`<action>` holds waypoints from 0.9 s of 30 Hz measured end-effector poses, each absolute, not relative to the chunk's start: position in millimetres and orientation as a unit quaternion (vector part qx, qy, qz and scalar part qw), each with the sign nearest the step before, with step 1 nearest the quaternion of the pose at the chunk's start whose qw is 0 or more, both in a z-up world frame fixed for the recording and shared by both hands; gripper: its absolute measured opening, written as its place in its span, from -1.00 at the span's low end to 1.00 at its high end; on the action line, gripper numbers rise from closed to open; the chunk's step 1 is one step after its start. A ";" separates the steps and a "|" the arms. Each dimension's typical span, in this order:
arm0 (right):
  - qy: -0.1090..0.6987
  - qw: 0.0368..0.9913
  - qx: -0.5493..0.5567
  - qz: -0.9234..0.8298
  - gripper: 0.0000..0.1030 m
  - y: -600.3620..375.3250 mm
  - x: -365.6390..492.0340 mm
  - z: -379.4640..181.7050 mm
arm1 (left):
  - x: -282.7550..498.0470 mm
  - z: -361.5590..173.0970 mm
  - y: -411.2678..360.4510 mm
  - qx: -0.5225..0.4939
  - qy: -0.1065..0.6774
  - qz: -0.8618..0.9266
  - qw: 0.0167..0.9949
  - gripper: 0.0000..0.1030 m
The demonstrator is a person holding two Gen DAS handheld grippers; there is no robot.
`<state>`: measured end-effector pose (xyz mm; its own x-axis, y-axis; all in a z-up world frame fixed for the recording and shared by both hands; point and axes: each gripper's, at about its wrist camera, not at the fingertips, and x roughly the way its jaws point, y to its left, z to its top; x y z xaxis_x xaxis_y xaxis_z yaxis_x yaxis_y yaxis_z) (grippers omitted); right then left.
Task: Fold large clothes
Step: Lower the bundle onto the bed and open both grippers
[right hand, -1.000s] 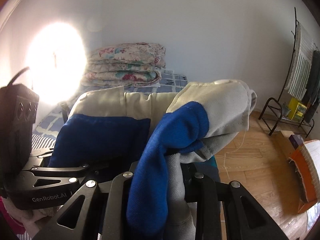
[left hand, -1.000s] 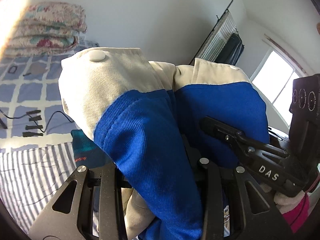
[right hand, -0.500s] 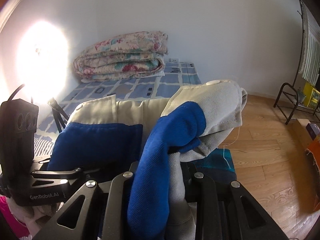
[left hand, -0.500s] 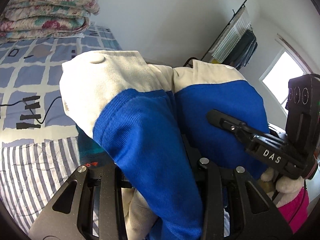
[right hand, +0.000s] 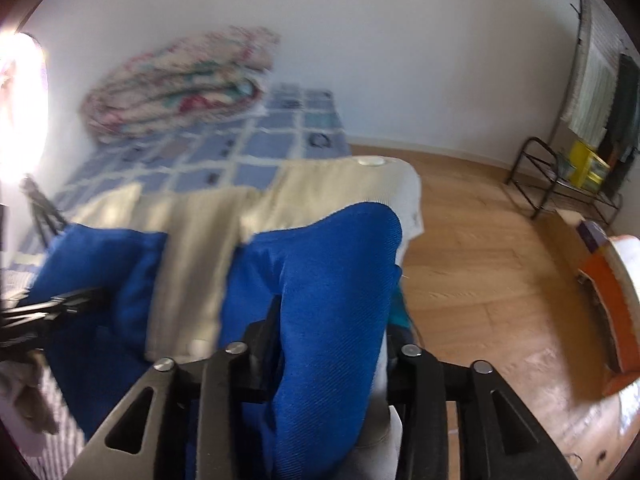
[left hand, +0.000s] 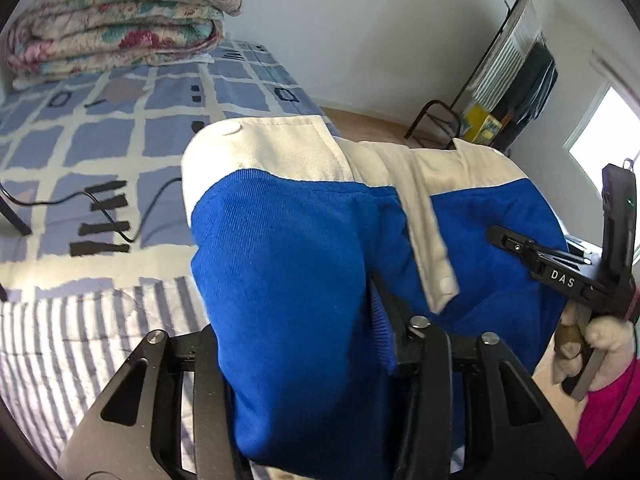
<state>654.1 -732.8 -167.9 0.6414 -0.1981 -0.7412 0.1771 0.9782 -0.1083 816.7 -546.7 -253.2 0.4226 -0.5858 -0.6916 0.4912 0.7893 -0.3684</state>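
A blue jacket (left hand: 304,264) with a cream yoke, cream placket and white snaps is folded over and hangs just above the bed. Its left fold lies between the fingers of my left gripper (left hand: 304,300), whose jaws are opening; the cloth hides the left pad. In the right wrist view, another blue fold of the jacket (right hand: 332,264) sits between the fingers of my right gripper (right hand: 332,304). Those jaws are opening too, and a dark gap shows beside the left finger (right hand: 266,328). Each view also shows the other gripper beside the jacket.
The bed has a blue patchwork cover (left hand: 120,140) and a striped sheet (left hand: 60,340) near me. A folded floral quilt (left hand: 116,28) lies at its far end, and a black cable (left hand: 104,216) on the cover. A wooden floor (right hand: 480,260) and clothes rack (right hand: 592,92) are right.
Both grippers have sunk and tipped down toward the bed with the jacket. Their jaws stand wider than before. The jacket has spread, and its cream placket now shows in the middle.
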 end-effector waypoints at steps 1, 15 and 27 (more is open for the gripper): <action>0.418 0.900 -0.012 -0.124 0.20 -739.5 654.9 -172.5 | 815.6 -254.2 -546.9 -0.045 0.429 -0.312 0.847 0.06; 0.408 0.896 0.006 -0.176 0.36 -760.6 626.4 -163.7 | 806.5 -249.1 -524.0 -0.025 0.418 -0.266 0.868 0.40; 0.347 0.920 0.014 -0.183 0.36 -728.9 562.0 -103.2 | 740.0 -191.3 -490.6 -0.021 0.373 -0.286 0.882 0.40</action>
